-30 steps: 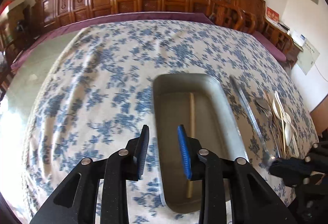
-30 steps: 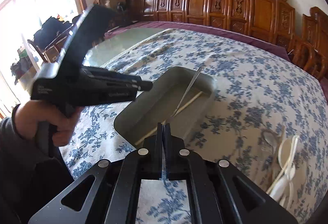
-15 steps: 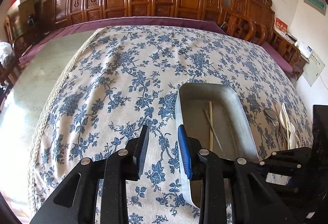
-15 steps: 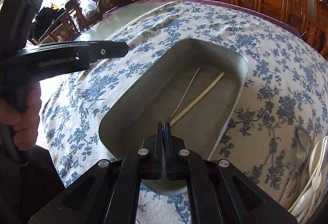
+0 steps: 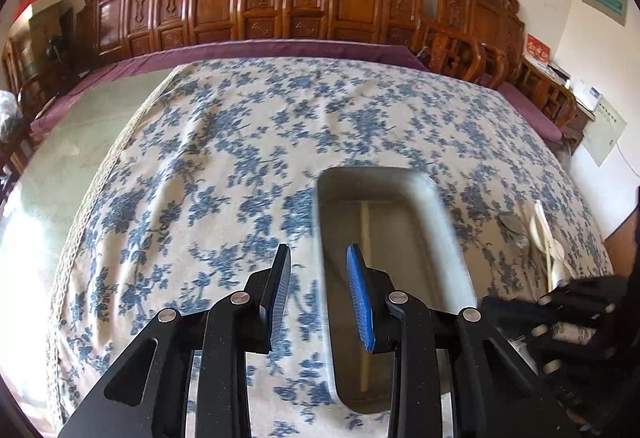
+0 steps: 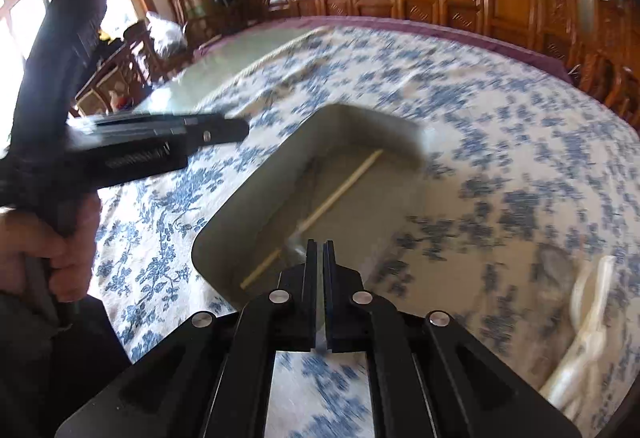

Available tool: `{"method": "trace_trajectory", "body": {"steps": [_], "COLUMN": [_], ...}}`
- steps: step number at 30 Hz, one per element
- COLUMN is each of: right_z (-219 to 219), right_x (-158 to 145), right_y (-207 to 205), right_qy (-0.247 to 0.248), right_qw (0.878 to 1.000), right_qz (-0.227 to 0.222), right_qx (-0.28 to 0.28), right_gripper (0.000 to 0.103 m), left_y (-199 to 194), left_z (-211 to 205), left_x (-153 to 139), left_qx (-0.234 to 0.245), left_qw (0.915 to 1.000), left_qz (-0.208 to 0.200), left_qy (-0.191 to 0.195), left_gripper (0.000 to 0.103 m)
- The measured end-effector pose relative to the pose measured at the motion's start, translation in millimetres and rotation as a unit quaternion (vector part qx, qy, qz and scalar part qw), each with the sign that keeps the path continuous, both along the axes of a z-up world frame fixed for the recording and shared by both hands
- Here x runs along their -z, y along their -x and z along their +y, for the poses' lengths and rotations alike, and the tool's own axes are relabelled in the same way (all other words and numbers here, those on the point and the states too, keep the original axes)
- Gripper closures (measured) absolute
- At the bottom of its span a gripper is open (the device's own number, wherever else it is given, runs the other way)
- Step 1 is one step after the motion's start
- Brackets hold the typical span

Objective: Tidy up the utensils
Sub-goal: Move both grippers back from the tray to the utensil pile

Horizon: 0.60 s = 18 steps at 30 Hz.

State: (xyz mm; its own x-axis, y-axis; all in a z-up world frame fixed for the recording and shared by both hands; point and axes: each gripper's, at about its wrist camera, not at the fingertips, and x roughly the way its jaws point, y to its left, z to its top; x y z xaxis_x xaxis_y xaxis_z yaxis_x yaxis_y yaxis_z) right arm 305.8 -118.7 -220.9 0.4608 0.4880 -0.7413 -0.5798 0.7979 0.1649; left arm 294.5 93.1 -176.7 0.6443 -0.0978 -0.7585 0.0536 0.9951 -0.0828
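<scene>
The left gripper (image 5: 318, 294) hovers level beside the metal tray (image 5: 448, 222), fingers apart (nothing between them). The right gripper (image 6: 319, 270) tilts down over the tray's near end, fingers nearly together; whether they grip anything is unclear.

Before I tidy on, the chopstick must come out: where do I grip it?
Grip the chopstick mid-length from straight above, fingers across it: it lies flat along the tray floor, and the walls likely block side approaches.

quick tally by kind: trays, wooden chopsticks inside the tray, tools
tray: 1
wooden chopstick: 1
tools: 2, the left tool and the right tool
total: 4
</scene>
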Motion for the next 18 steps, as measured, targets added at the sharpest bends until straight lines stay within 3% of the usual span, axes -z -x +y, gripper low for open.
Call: {"method": "trace_trajectory", "body": {"steps": [7, 15, 18], "right_z": [-88.2, -166.3, -180.3], "right_x": [-17.9, 1.8, 15.8], "right_y": [16.2, 17.1, 13.5], "right_qy": [0.028, 0.058, 0.062], "right_qw": [0.997, 0.989, 0.986], "right_qz": [-0.039, -0.035, -0.027], "right_qx": [0.067, 0.135, 0.149], "right_gripper": [0.098, 0.098, 0.092], "left_y": [14.5, 29.5, 34.1], "left_z": [-47.7, -97.6, -112.4], "left_x": [-8.7, -7.5, -2.8], "left_qx": [0.044, 0.083, 0.097], "left_qw": [0.9987, 0.996, 0.9949], "left_qz": [-0.021, -0.031, -0.03], "left_qy": [0.012, 0.009, 0.0], "left_gripper": [0.07, 0.068, 0.067]}}
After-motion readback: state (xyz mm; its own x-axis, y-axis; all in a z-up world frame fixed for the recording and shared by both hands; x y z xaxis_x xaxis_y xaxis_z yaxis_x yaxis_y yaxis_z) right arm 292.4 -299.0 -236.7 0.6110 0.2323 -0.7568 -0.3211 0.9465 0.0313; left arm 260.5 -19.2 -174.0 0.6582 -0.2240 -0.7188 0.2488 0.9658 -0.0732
